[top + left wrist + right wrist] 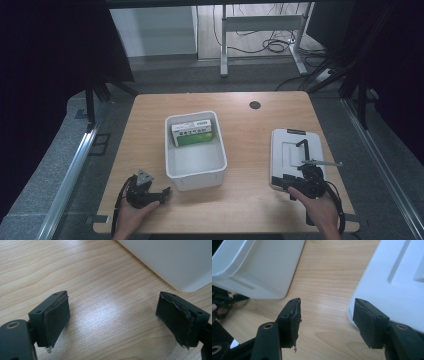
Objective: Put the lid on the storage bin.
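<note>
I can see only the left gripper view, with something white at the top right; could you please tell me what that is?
Observer: It is the near corner of a white bin that stands open in the middle of the table.
Operator: Is anything inside it?
Observer: Yes, a green and white box lies at its far end.
Operator: Where is the other gripper?
Observer: The right gripper is open at the near left corner of a white lid, which lies flat to the right of the bin.
</note>
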Motion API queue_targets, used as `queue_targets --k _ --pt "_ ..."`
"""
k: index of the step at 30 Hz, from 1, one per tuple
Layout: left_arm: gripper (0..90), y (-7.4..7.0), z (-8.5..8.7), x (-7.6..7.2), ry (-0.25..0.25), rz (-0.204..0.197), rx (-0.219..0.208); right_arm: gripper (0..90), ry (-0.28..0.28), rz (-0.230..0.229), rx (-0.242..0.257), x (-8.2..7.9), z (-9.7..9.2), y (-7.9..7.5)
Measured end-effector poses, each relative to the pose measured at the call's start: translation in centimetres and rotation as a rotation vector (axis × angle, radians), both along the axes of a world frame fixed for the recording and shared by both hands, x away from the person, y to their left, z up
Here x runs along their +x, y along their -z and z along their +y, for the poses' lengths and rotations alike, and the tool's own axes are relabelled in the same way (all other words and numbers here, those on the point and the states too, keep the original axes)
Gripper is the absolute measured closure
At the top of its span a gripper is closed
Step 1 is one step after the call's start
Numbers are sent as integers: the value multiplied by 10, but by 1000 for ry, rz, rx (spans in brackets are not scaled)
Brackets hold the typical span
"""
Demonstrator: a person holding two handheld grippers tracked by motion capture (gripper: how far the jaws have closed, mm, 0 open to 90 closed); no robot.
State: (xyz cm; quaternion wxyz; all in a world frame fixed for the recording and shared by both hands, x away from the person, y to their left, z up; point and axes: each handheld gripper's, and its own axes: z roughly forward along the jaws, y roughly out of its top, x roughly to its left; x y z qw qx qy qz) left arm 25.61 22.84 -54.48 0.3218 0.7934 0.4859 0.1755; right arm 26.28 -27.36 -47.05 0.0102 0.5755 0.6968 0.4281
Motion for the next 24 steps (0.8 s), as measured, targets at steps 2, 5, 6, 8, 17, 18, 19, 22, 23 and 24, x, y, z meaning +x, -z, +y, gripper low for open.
queue_targets --k 2,5,6,8,17,18,19,22,23,24 --pt "116 0 0 0 0 0 0 396 4 0 5 2 -3 0" --pt "118 0 0 0 -1 0 0 396 8 -2 11 3 -6 -2" --pt "118 0 0 0 0 0 1 396 9 0 12 3 -7 -3" --pt "119 0 0 0 -1 0 1 398 15 -5 15 4 -10 -5" --pt "118 0 0 0 -1 0 1 400 36 -12 22 6 -21 -14" --pt "119 0 0 0 -1 0 1 400 37 -12 25 7 -21 -14" --pt "119 0 0 0 -1 -1 1 400 36 -12 24 7 -22 -14" --pt "119 0 0 0 0 -1 1 401 33 -24 21 8 -22 -19" --pt "118 0 0 0 -1 -1 1 402 31 -28 21 8 -22 -21" --pt "119 0 0 0 -1 0 1 403 33 -31 22 9 -22 -23"
